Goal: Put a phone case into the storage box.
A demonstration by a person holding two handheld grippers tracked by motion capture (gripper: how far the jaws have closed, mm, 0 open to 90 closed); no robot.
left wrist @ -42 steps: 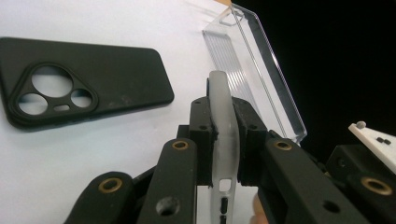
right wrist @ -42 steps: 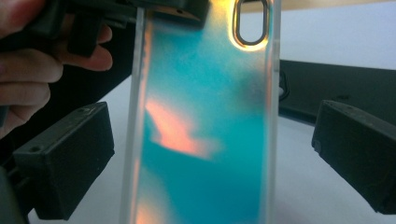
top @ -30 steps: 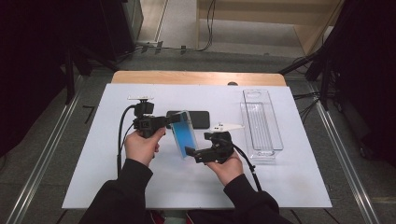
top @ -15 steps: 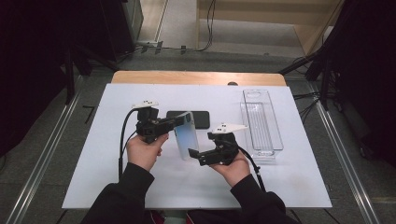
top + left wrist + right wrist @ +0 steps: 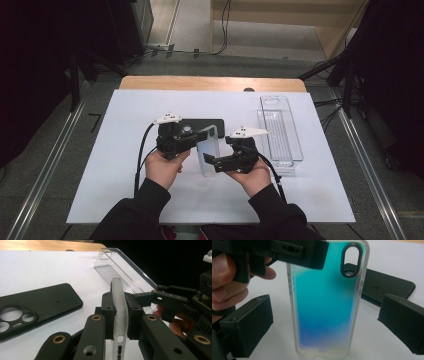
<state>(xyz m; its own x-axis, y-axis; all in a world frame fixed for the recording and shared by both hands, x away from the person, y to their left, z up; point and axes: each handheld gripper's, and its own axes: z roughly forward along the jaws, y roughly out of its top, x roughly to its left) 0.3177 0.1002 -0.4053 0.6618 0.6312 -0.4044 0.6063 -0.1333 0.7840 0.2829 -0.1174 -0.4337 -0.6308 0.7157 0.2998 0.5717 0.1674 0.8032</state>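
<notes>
A translucent phone case (image 5: pixel 324 302), blue-green with a frosted rim, stands upright on its short edge above the white table. My left gripper (image 5: pixel 120 307) is shut on its upper part, pads pressing both faces. In the high view the phone case (image 5: pixel 208 150) sits between the left gripper (image 5: pixel 199 141) and the right gripper (image 5: pixel 211 161). My right gripper (image 5: pixel 325 330) is open, one jaw on each side of the case's lower half, with a gap on both sides. A black phone case (image 5: pixel 200 123) lies flat behind them.
A clear plastic tray (image 5: pixel 280 131) lies lengthwise at the right of the white table sheet (image 5: pixel 125 115). The table's wooden edge (image 5: pixel 210 83) runs along the far side. Cables trail from both grippers toward the person.
The left hand has carried the translucent case a little to the right, closer to the right gripper. The right hand has stayed about where it was.
</notes>
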